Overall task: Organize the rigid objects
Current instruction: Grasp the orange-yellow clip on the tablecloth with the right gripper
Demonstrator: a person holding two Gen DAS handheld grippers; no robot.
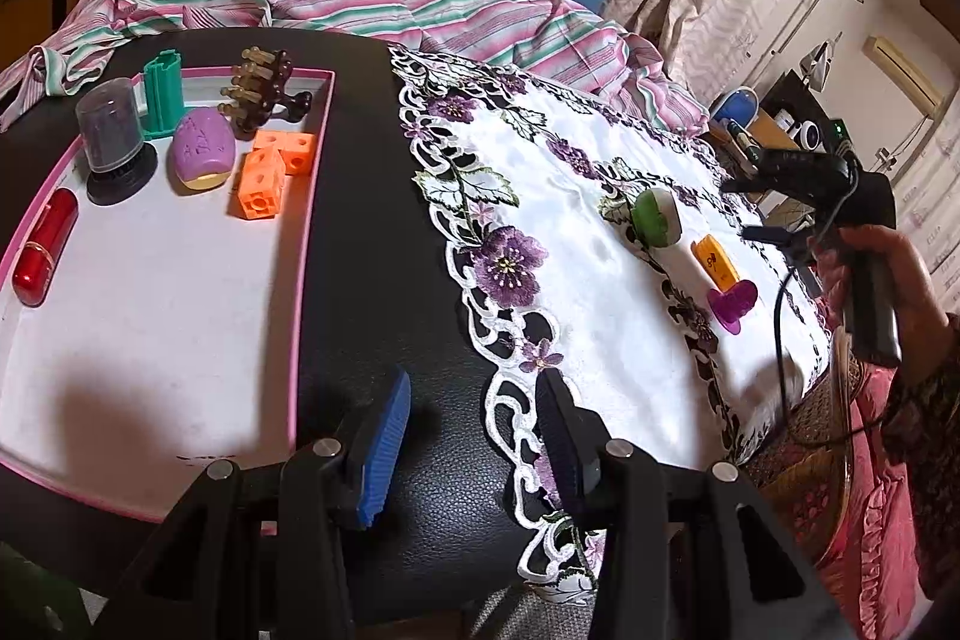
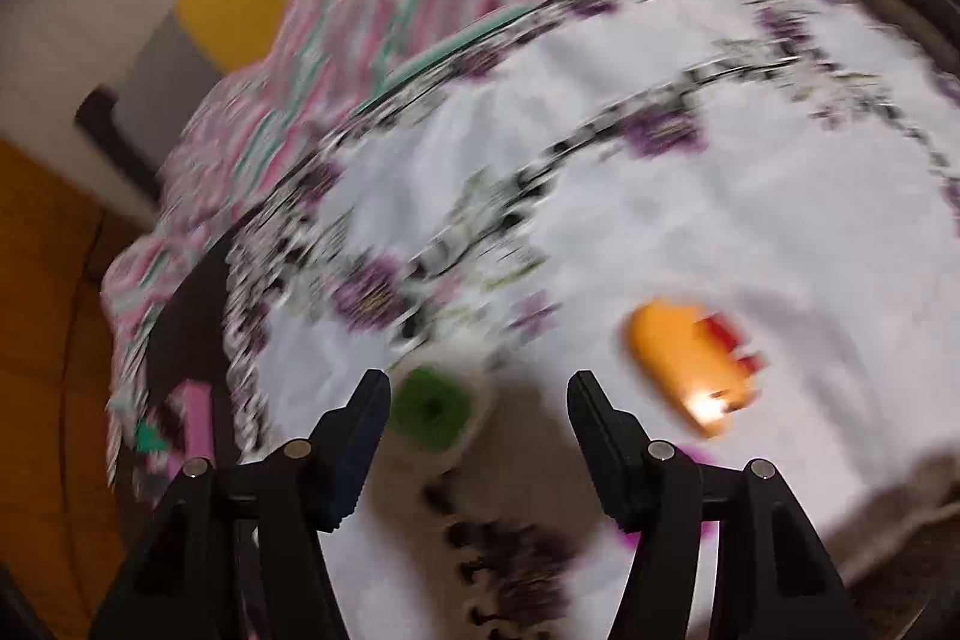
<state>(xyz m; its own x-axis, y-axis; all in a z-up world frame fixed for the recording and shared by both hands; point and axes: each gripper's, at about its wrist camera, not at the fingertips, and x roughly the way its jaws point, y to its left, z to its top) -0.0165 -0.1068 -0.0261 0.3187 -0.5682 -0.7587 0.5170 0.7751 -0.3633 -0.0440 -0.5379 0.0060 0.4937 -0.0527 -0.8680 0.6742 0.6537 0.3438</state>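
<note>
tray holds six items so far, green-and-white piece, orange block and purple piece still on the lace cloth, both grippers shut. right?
Not quite: both grippers are open and empty. The left gripper shows in the left wrist view, the right gripper in the right wrist view. The rest stands.

No text, brand or number can be read with certainty in either view. A dark printed mark is seen on the top face of the orange block (image 1: 714, 261) lying on the embroidered cloth (image 1: 576, 196), but its characters cannot be made out, and faint scratched marks on the purple egg-shaped piece (image 1: 200, 147) in the pink-rimmed tray (image 1: 300, 280) are likewise illegible. The right wrist view is too blurred by motion for any marking to be read.
</note>
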